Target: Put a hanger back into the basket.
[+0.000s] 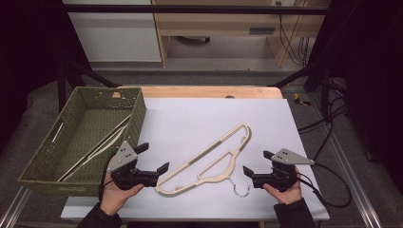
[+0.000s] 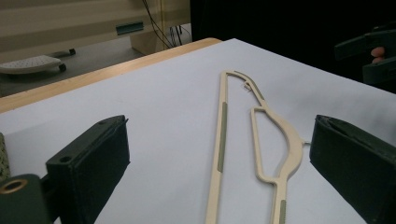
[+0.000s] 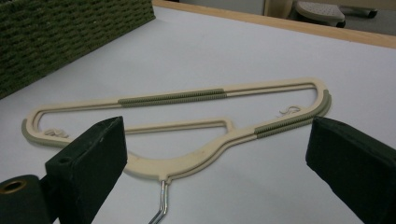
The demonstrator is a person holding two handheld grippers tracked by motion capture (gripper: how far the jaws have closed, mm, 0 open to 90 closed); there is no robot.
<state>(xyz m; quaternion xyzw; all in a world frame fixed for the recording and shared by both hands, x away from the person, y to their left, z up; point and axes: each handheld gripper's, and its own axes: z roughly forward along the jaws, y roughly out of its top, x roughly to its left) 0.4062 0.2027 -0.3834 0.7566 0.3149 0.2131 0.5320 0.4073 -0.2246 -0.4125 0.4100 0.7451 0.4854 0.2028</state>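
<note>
A white sheet covers the table (image 1: pixel 190 114) in front of me, with a strip of bare wood showing along its far edge and dark floor and pale cabinets beyond.

Nearest me are my own tools. My left gripper (image 1: pixel 153 160) has its jaws spread wide with nothing between them, pointing across the sheet at the near end of the hanger (image 1: pixel 209 159). My right gripper (image 1: pixel 255 165) is likewise released and empty, its jaws aimed at the hanger's neck from the other side.

The hanger lies flat on the sheet between the two grippers, running diagonally from just beside my left jaws up and away to the right, its wire hook (image 1: pixel 241 190) turned toward me. From the right gripper view the edges look doubled, so I judge this may be two cream hangers stacked, though I cannot be sure. It looks light, thin and stiff, of smooth plastic that could slide on the sheet. The ribbed grey-green strips (image 3: pixel 173 98) along the bar and shoulder look like the least slippery places to pinch; I would take a shoulder end, not the thin wire hook.

Farther off at the left stands one woven green basket (image 1: pixel 138 114), touching the sheet's edge. Inside it lies at least one more cream hanger (image 1: pixel 102 142).
</note>
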